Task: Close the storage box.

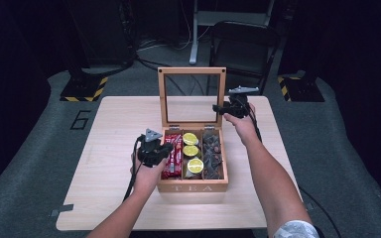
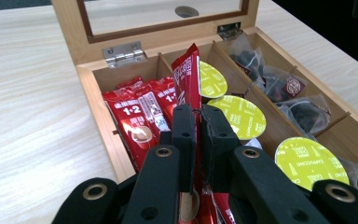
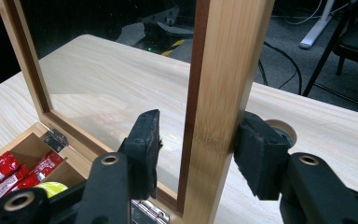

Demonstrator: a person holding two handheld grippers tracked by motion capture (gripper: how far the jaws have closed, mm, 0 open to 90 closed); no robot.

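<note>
A wooden tea box [image 1: 193, 187] stands open on the table, its glass lid [image 1: 192, 71] upright. The left compartment holds red sachets [image 2: 140, 121], the middle one green-topped capsules [image 2: 242, 116], the right one clear tea bags [image 2: 279, 88]. My left gripper [image 2: 196, 135] is shut on one red sachet [image 2: 186, 74], which stands upright above the others; from above this gripper [image 1: 166, 148] sits at the box's left side. My right gripper [image 3: 200, 140] straddles the lid's right rail [image 3: 228, 56]. One pad touches the wood, while the other pad [image 3: 147, 135] stands a little off it.
The light wooden table [image 1: 109, 148] has free room left of the box and in front of it. Behind the table are a black folding chair [image 1: 243, 44], cables, and two stand bases with yellow-black stripes [image 1: 84, 89].
</note>
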